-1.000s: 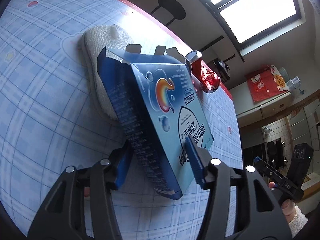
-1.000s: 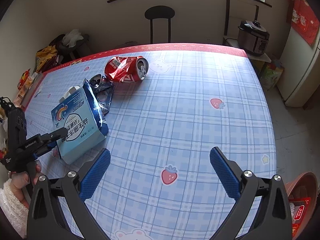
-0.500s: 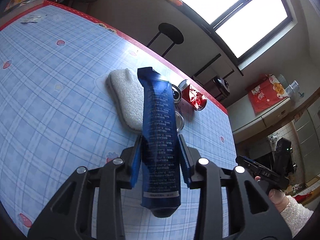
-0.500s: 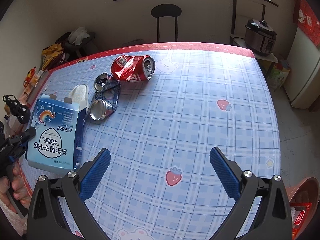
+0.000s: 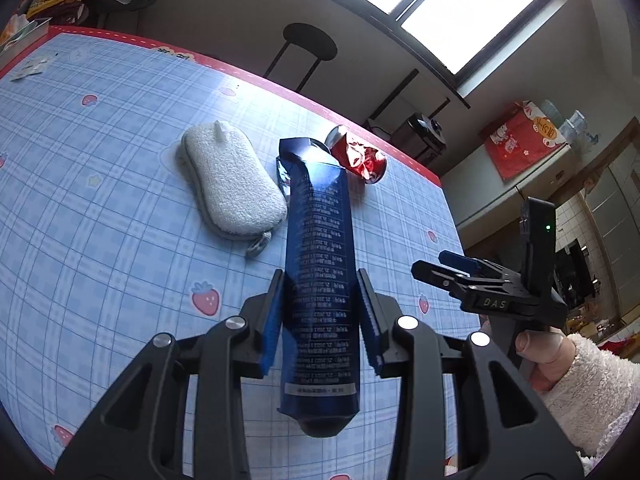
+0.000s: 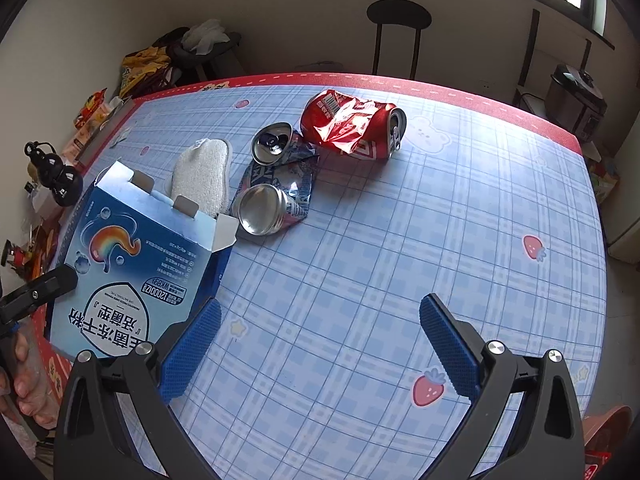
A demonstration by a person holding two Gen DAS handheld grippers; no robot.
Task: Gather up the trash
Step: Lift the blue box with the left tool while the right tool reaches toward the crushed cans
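My left gripper [image 5: 320,320] is shut on a blue cardboard box [image 5: 318,280] and holds it edge-on above the table. The box also shows in the right wrist view [image 6: 136,256], its top flaps open, at the table's left edge. My right gripper [image 6: 316,344] is open and empty above the table's near side. A crushed red can [image 6: 352,124] lies at the far middle. A flattened silver and blue can [image 6: 276,184] lies just in front of it. The red can also shows in the left wrist view [image 5: 360,156].
A white fluffy pad [image 6: 204,172] lies left of the cans on the blue checked tablecloth [image 6: 440,220]; it also shows in the left wrist view [image 5: 232,184]. A black stool [image 6: 398,32] stands behind the table. A red bin [image 6: 608,436] is on the floor at the lower right.
My left gripper has lifted the box off the table and drawn it back toward the near left edge. The cans behind it have come into view. My right gripper stays open.
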